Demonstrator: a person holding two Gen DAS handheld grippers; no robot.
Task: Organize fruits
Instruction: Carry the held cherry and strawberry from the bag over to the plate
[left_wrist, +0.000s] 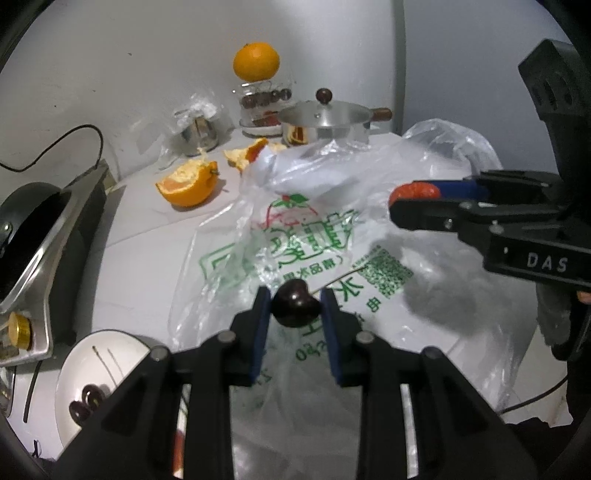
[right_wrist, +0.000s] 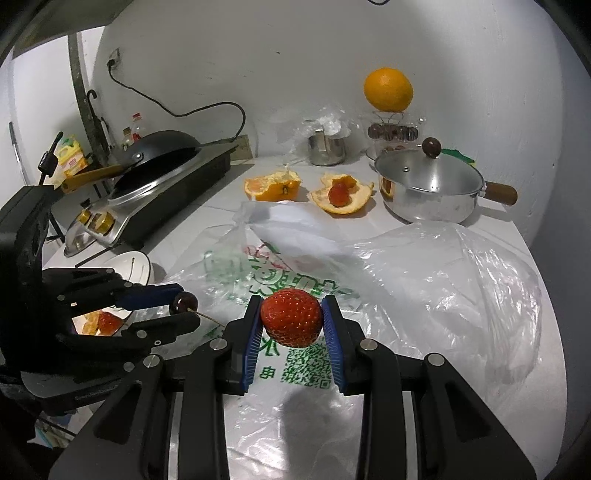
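Note:
My left gripper (left_wrist: 295, 310) is shut on a dark cherry (left_wrist: 295, 308), held above a printed plastic bag (left_wrist: 295, 236); the same cherry (right_wrist: 184, 302) shows at the left of the right wrist view with its stem sticking out. My right gripper (right_wrist: 291, 323) is shut on a red strawberry (right_wrist: 291, 322), also seen from the side (left_wrist: 415, 191). A white bowl (left_wrist: 85, 373) with cherries sits at the lower left. A whole orange (right_wrist: 388, 88) rests on a clear box of cherries (right_wrist: 393, 131). Orange peels (right_wrist: 273, 186) lie behind the bag, one cupping a strawberry (right_wrist: 339, 195).
A steel pot with a lid (right_wrist: 428, 184) stands at the back right. A black stove with a pan (right_wrist: 159, 162) occupies the left edge. A steel cup (right_wrist: 327, 147) under plastic sits by the wall. A crumpled clear bag (right_wrist: 461, 273) covers the right of the counter.

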